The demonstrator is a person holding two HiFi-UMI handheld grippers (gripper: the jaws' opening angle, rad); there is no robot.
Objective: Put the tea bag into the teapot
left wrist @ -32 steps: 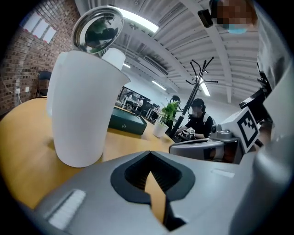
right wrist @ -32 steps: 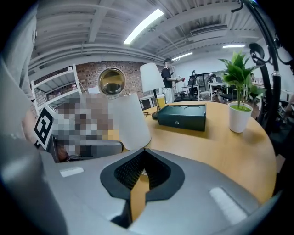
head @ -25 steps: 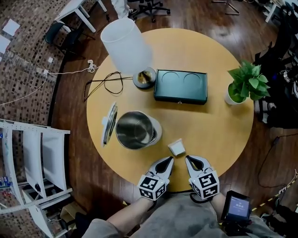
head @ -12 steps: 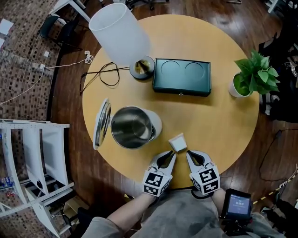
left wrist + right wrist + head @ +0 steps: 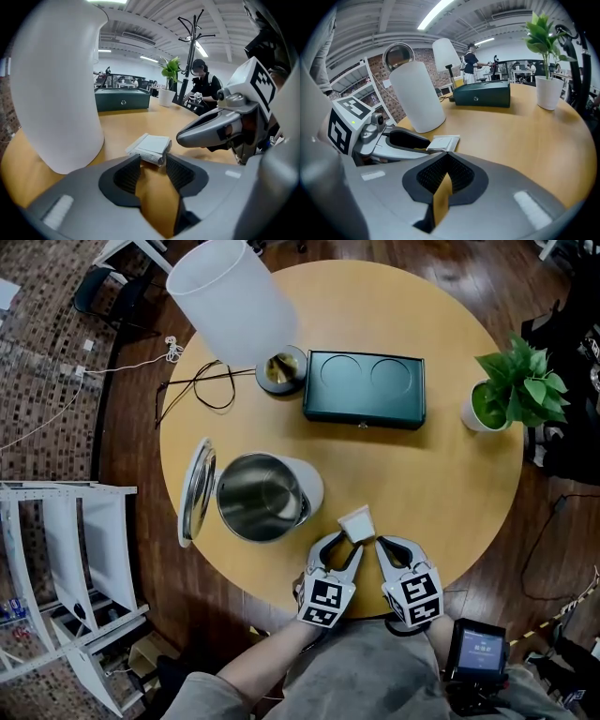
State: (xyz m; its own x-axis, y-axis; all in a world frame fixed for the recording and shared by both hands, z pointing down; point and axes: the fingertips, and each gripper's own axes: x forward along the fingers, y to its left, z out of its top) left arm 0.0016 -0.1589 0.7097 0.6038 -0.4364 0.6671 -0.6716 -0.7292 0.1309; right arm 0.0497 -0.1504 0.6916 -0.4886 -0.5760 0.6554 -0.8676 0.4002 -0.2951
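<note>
Head view | left tool (image 5: 340, 547) jaws opening, shut before | near tea bag (image 5: 357, 524)

Round wooden table (image 5: 441, 484): beneath the right gripper (image 5: 386, 547). Dark green rectangular box (image 5: 365, 388) with two circular recesses: well ahead. Green plant in white pot (image 5: 514, 390): ahead, to the right. White cylindrical lamp (image 5: 230, 301): farthest ahead, to the left.

The teapot (image 5: 56, 89) ran off my left gripper view's upper left. My jaws there hid part of the tea bag (image 5: 153, 144).
</note>
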